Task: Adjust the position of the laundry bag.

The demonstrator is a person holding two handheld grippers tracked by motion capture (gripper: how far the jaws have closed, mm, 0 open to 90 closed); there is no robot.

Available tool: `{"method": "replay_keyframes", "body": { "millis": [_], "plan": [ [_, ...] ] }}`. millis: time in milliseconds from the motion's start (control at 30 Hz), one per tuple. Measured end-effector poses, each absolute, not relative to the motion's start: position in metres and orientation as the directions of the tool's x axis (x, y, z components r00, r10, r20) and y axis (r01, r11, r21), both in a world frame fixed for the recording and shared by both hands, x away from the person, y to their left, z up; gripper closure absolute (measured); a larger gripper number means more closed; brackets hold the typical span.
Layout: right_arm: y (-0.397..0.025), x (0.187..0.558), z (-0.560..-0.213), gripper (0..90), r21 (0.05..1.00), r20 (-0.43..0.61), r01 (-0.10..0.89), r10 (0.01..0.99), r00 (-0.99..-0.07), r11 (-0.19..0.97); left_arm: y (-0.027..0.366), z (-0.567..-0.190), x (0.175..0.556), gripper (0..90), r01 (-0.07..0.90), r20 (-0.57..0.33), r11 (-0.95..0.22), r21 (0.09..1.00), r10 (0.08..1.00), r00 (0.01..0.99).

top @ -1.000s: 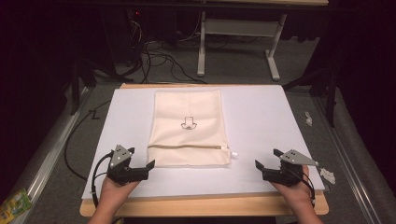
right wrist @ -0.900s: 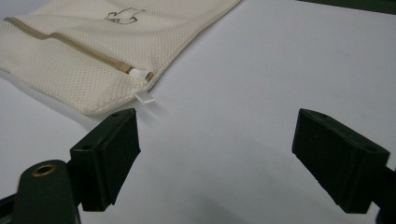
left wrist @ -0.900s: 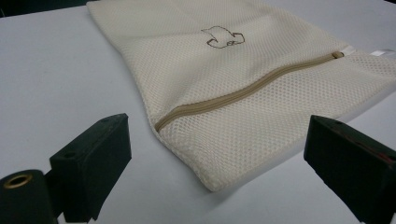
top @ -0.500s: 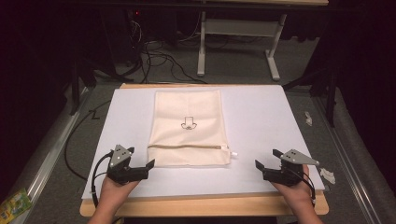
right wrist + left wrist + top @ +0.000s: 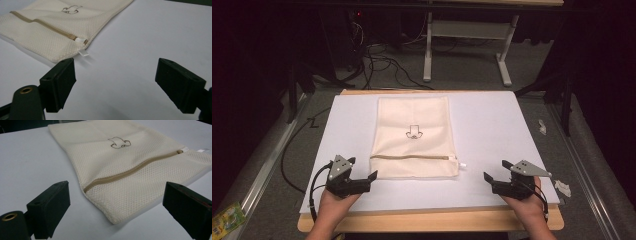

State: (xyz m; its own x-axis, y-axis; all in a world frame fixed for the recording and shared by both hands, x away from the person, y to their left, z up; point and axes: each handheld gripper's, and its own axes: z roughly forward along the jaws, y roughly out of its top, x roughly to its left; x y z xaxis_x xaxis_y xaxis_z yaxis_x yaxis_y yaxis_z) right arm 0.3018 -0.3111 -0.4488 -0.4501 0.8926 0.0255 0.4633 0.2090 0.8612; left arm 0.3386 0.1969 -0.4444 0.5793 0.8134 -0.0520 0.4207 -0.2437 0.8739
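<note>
Nothing has moved since a second ago: my left gripper [image 5: 371, 176] and right gripper [image 5: 486, 177] both wide, empty, mesh bag [image 5: 414, 137] untouched, work not started.

My fingers [image 5: 48, 207] are showing matte black, with a brass-coloured ring in one mount. The mesh bag [image 5: 413, 137] is looking cream, woven in a fine honeycomb pattern, with a tan zipper [image 5: 132, 171] crossing it, a small dark outline drawing [image 5: 119, 143] stitched on it, and a white tag [image 5: 83, 53]. The tabletop [image 5: 492, 125] is lying white, edged in pale wood.
</note>
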Motion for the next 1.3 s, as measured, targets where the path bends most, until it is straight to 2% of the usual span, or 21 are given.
{"method": "replay_keyframes", "body": {
  "millis": [167, 333, 400, 467, 1300],
  "plan": [
    [-0.314, 0.301, -0.448, 14.7, 0.873, 0.021, 0.441, 0.888, -0.46, 0.208, 0.195, -0.445, 0.338, 7.9, 0.42, -0.049, -0.248, 0.873, 0.813, 0.581],
    [-0.314, 0.3, -0.446, 3.6, 0.881, 0.011, 0.427, 0.894, -0.448, 0.203, 0.195, -0.443, 0.338, 7.4, 0.391, -0.024, -0.253, 0.885, 0.813, 0.582],
    [-0.314, 0.3, -0.444, 1.1, 0.884, 0.015, 0.424, 0.895, -0.446, 0.197, 0.194, -0.442, 0.337, 3.5, 0.367, -0.003, -0.255, 0.895, 0.818, 0.575],
    [-0.316, 0.299, -0.442, 0.7, 0.891, 0.018, 0.414, 0.897, -0.442, 0.186, 0.196, -0.439, 0.337, 0.3, 0.355, -0.015, -0.231, 0.906, 0.819, 0.573],
    [-0.324, 0.297, -0.438, 0.3, 0.899, -0.004, 0.399, 0.913, -0.407, 0.181, 0.197, -0.439, 0.335, 0.1, 0.367, -0.033, -0.217, 0.905, 0.823, 0.567]
  ]
}}
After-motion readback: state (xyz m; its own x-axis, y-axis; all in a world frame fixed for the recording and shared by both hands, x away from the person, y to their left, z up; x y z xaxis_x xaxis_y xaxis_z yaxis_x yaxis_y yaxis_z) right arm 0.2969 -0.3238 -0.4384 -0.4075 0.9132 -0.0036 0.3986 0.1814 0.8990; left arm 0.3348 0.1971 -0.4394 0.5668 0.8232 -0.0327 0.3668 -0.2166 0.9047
